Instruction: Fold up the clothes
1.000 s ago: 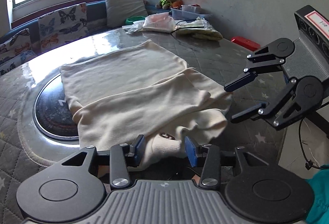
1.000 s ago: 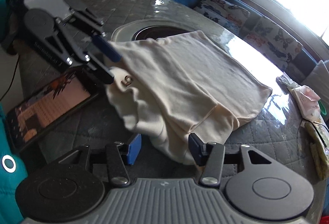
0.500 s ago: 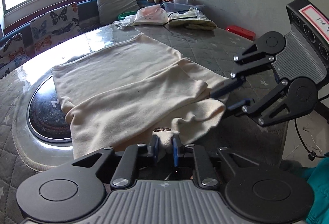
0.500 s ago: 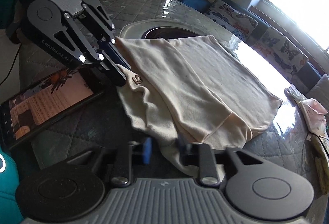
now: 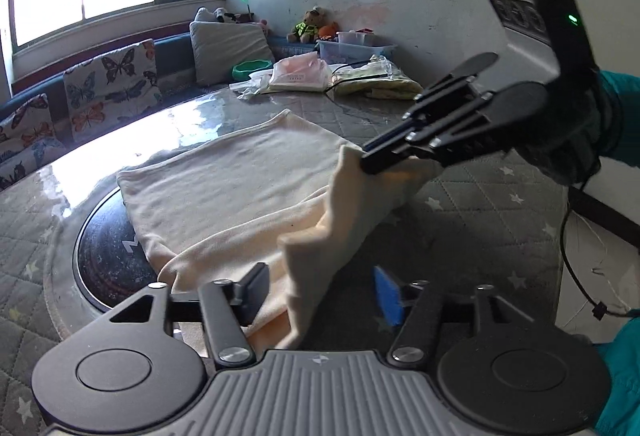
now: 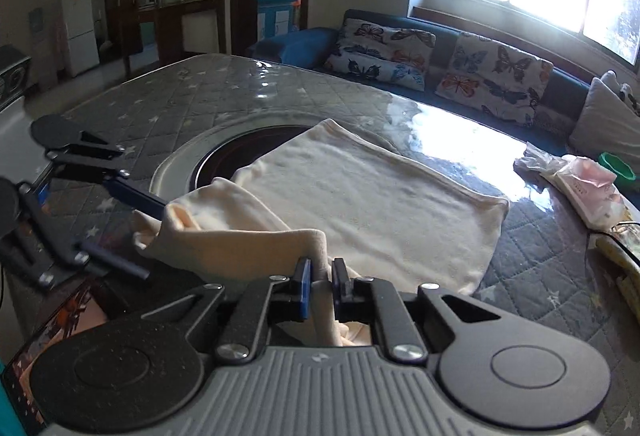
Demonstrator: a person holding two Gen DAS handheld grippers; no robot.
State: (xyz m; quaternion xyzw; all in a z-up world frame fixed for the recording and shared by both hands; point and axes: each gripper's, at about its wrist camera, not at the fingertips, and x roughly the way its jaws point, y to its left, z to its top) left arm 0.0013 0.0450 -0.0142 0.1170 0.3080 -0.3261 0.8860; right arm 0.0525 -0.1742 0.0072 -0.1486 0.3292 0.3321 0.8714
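Cream garment (image 5: pixel 224 172) on the quilted desk (image 5: pixel 480 220): its far part is lying flat, partly over the dark round inset (image 5: pixel 104 252), while its near edge is hanging lifted between my two claws. My right claw (image 6: pixel 321 282) is pinching a bunched fold of that edge, jaws closed on the cloth. My left claw (image 5: pixel 322 292) is standing wide open. The cloth is draping through its gap and, in the right wrist view, over one finger, but nothing is clamping it there.

Handling: the fabric is reading as a light, soft knit, sagging wherever it is unsupported, so I am judging it likely to slide off an open finger and crumple rather than hold a line.

Best hold, in my judgement: the hem or a corner, through both layers, with the two grips well apart so the edge is running taut between them.
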